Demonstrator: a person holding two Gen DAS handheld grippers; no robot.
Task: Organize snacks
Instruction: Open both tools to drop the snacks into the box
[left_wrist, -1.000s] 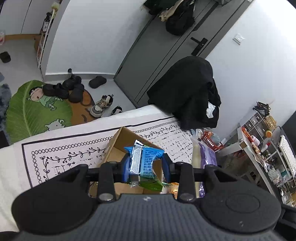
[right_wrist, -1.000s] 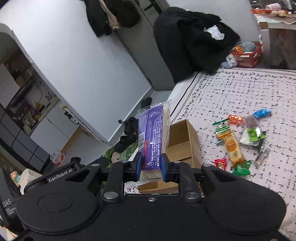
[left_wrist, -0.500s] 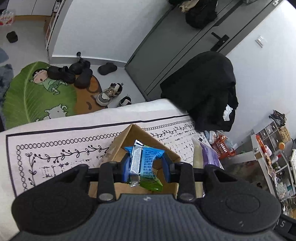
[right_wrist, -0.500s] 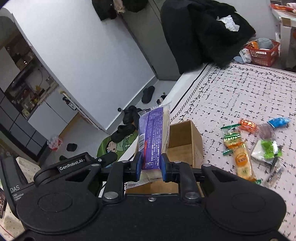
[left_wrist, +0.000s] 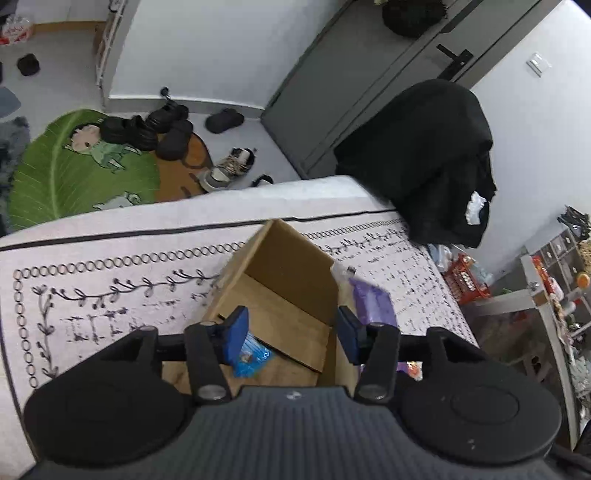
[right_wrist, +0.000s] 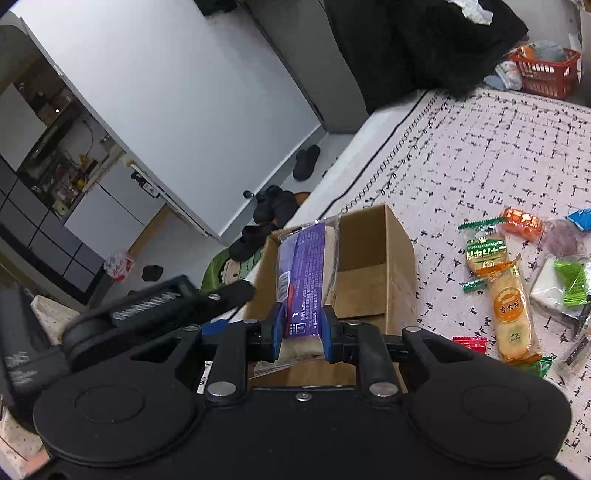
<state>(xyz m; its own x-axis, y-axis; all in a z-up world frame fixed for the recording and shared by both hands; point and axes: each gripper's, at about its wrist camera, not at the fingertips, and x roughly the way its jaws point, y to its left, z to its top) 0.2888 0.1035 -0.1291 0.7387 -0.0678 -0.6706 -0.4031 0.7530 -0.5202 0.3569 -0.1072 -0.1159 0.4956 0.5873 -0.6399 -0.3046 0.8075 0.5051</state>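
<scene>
Risk: your right hand-held gripper (right_wrist: 300, 328) pinches the purple packet (right_wrist: 306, 273) over the cardboard box (right_wrist: 373, 273); left hand-held gripper (left_wrist: 291, 328), spread at 9 o'clock, may collide.

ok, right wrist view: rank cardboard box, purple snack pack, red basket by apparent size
1. cardboard box
2. purple snack pack, held in the right gripper, so nearness inflates it
3. red basket, far off, so true size unsure
</scene>
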